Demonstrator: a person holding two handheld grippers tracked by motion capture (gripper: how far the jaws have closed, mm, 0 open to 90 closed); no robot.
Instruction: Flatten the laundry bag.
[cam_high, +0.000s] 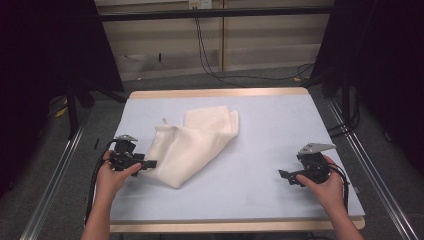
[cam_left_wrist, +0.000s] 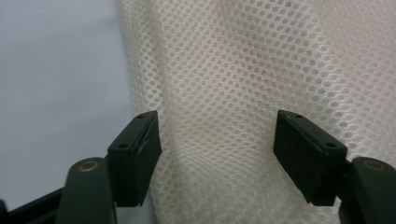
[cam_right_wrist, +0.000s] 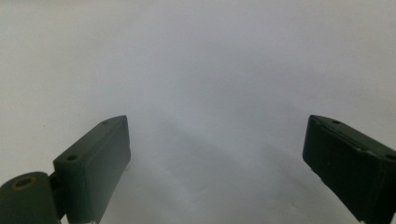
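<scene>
A pale blue mat (cam_high: 265, 150) covers the bench (cam_high: 220, 93), whose wooden edge shows at the far side. Beyond the bench, black cables (cam_high: 210, 60) trail down the panelled wall (cam_high: 270, 45) onto grey carpet (cam_high: 250, 75). Metal rails (cam_high: 55, 175) flank the bench.

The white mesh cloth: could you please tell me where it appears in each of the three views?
High view: the white mesh cloth lies crumpled left of centre, at the left gripper.
Left gripper view: it fills the centre and right, between the open jaws.
Right gripper view: not in it.
Shared landmark: the pale blue mat.
</scene>
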